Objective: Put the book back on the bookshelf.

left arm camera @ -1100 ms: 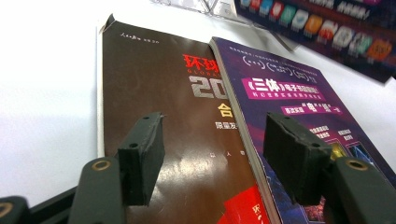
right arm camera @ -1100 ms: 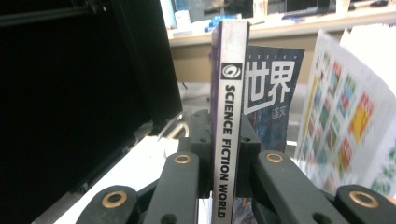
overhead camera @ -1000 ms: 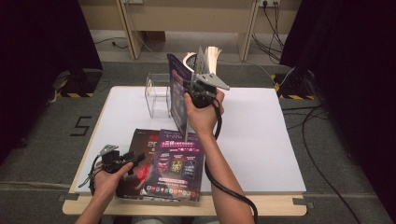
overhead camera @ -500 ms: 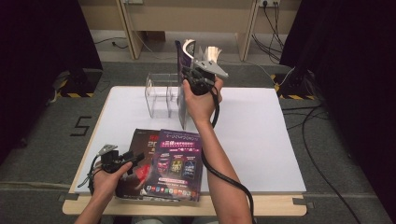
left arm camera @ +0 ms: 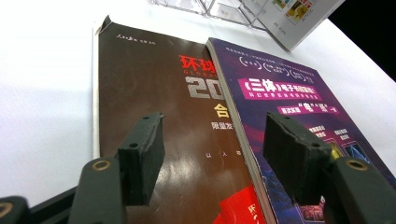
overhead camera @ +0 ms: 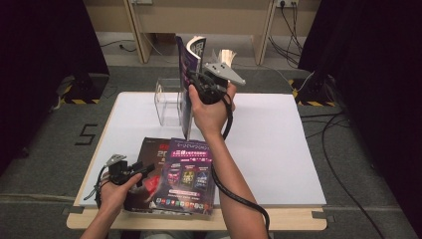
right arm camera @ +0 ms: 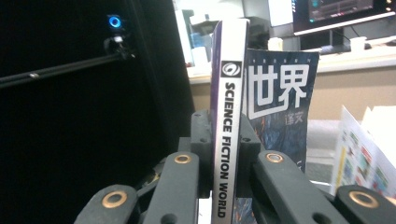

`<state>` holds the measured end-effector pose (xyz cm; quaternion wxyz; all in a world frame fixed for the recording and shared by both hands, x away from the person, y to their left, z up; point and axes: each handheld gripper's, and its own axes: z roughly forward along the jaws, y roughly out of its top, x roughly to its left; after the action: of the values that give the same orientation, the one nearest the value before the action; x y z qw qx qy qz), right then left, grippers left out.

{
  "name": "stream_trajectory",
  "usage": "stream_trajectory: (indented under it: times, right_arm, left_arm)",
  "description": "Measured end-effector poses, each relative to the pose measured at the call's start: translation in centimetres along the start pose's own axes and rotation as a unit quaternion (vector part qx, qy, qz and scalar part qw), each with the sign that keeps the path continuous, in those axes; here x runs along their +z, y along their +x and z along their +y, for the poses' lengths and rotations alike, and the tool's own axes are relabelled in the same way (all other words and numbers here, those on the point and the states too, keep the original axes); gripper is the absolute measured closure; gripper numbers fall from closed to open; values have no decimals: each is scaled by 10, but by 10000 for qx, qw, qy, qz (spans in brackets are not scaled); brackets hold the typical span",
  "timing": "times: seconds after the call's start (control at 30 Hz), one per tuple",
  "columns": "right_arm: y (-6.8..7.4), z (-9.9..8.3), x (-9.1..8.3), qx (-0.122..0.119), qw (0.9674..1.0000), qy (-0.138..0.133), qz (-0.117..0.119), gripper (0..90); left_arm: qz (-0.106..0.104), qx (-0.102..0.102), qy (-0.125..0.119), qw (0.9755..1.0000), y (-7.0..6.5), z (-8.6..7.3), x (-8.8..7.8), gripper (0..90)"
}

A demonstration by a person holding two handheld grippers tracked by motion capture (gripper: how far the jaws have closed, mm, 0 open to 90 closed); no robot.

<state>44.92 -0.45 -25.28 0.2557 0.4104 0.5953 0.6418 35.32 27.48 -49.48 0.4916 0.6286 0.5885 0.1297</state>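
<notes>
Magazine [overhead camera: 187, 74] higher, lower edge seemingly hidden.

Grey floor [overhead camera: 45, 149], black curtains [overhead camera: 40, 45]

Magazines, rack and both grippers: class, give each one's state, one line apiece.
Held magazine: upright, clamped by its spine.
Purple magazine: flat, overlapping the brown one.
Brown magazine: flat, closed.
Rack: standing.
Right gripper: shut on held magazine.
Left gripper: open.
</notes>
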Motion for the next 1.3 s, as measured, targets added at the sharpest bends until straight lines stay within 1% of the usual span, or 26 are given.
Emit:
stream_trajectory:
  times: [0.07, 0.17, 0.23, 0.3, 0.37, 0.43, 0.47, 0.53, 0.6, 0.7, 0.83, 0.97, 1.07, 1.13, 1.17, 1.3]
  right_arm:
    - [2, 4, 0, -59, 10000, -25, 6, 828]
    - [-2, 6, 2, -51, 10000, -17, -46, 828]
    - [-4, 5, 3, -33, 10000, -29, -64, 829]
    - [-4, 3, 2, -109, 9998, -49, -128, 829]
    - [-4, 3, 1, -116, 9998, -63, -130, 829]
    - [-4, 3, 0, -214, 9996, -51, -166, 829]
    - [-4, 3, 0, -305, 9993, -57, -194, 829]
    - [-5, 3, 1, -268, 9994, -36, -221, 829]
    - [-8, 4, 1, -289, 9993, -21, -225, 829]
    - [-12, 3, 3, -292, 9991, -11, -298, 829]
    - [-18, 1, 10, -303, 9988, 57, -373, 829]
    - [-19, -2, 20, -394, 9983, 36, -419, 829]
    - [-20, -4, 26, -402, 9981, 12, -469, 829]
    - [-23, -7, 32, -343, 9979, -20, -544, 828]
    - [-24, -8, 35, -356, 9977, -32, -575, 828]
    - [-28, -15, 47, -373, 9966, 65, -737, 828]
  left_arm:
    - [-5, 4, 0, 10000, 0, 0, 0, 378]
    - [-17, 3, -14, 10000, 1, 0, -1, 377]
    - [-10, -11, -17, 10000, 1, 0, -1, 377]
    - [-8, -31, -21, 10000, 2, 1, -1, 377]
    - [-11, -19, -9, 10000, 2, 0, -1, 377]
    - [-12, -15, -5, 10000, 1, 0, -1, 377]
    - [-17, -12, 1, 10000, 1, 0, 0, 378]
    - [-13, -11, -10, 10000, 1, 0, 0, 378]
    - [-11, -5, -21, 10000, 1, 0, -1, 377]
    - [-12, -24, -8, 10000, 1, 0, 0, 378]
    - [-26, 3, -10, 10000, 0, 0, 0, 378]
    - [-23, -11, -15, 10000, 0, 0, -1, 378]
    - [-27, -4, -26, 10000, 0, 0, -1, 378]
    - [-31, -2, -24, 10000, 1, 1, -1, 379]
    - [-32, 1, -17, 10000, 1, 1, -1, 379]
    - [-33, 2, -16, 10000, 1, 0, -1, 380]
